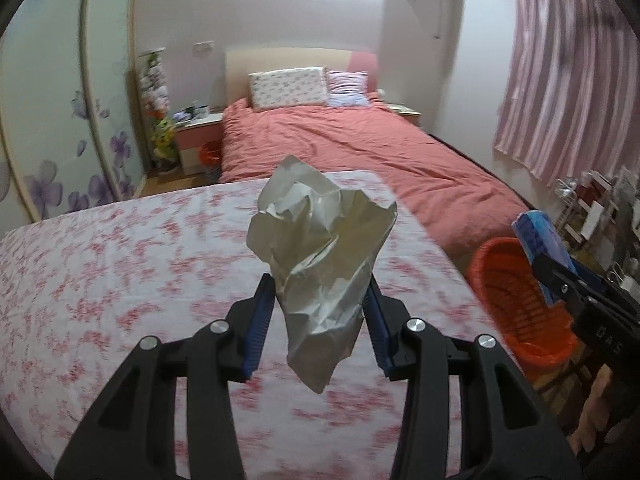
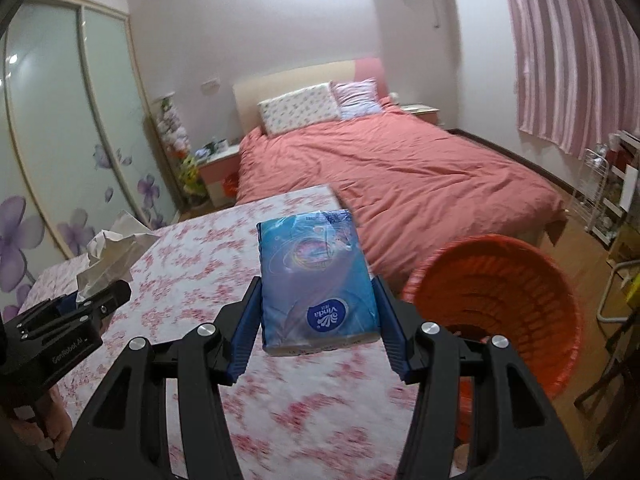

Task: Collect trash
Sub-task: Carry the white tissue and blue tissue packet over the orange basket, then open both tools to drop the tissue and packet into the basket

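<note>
The left gripper [image 1: 320, 312] is clamped part-way closed on one crumpled paper [image 1: 320, 248], its blue pads pressing the lower half so the loose top stands up ahead of the fingers and a corner hangs below. The right gripper [image 2: 316, 316] is likewise part-way closed on one blue tissue pack [image 2: 316, 276], held by its long sides with the label end nearest the camera. Both pieces are clear of the desk [image 1: 100, 260], which lies under the grippers with its floral cloth bare of other trash, as far as these views show. Holding one piece in each gripper probably saves a trip. One orange basket [image 2: 520, 300] stands to the right of the right gripper and lower, off the desk's edge, with its mouth open toward the grippers; it looks like the drop point. A second small orange bin [image 1: 210, 152] sits far ahead, beside the bed [image 1: 340, 140].
</note>
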The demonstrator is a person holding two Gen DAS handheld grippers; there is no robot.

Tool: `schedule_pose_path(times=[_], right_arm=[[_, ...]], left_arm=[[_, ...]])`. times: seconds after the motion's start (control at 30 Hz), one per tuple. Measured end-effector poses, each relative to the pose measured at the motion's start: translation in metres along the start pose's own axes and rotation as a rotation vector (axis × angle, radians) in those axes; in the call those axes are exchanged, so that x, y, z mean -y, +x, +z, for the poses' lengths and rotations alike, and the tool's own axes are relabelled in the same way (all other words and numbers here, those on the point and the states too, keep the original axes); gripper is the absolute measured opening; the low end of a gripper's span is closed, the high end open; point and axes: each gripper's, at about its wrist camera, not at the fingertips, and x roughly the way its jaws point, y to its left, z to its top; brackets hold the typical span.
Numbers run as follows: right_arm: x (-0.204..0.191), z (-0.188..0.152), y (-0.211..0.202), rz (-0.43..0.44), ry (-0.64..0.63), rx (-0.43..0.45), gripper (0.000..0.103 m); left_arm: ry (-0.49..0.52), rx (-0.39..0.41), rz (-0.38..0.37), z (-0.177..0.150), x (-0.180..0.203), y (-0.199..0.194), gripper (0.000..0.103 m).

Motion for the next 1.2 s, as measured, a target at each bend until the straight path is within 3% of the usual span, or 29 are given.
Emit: schedule_pose_path(times=[0.43, 0.93, 1.03, 1.1, 1.13, 1.2], right_arm=[[0.065, -0.010, -0.016, -0.113, 0.109, 0.059, 0.054], [0.141, -0.013, 0.004, -0.167, 0.228, 0.051, 0.055], [0.155, -0.011, 0.012, -0.152, 0.258, 0.047, 0.056], [0.162, -0.011, 0.017, -0.141, 0.276, 0.042, 0.063], [0.165, -0.012, 0.019, -0.139, 0.282, 0.039, 0.069], [0.167, -0.015, 0.020, -0.145, 0.289, 0.038, 0.072]], left_arm=[[0.108, -0.018, -0.173, -0.004, 0.108, 0.011, 0.044], [0.192, -0.099, -0.337, -0.011, 0.211, 0.076, 0.044], [0.200, -0.127, -0.342, -0.012, 0.226, 0.097, 0.048], [0.198, -0.149, -0.342, -0.014, 0.230, 0.111, 0.059], [0.199, -0.156, -0.334, -0.014, 0.232, 0.116, 0.061], [0.202, -0.167, -0.320, -0.019, 0.230, 0.123, 0.063]])
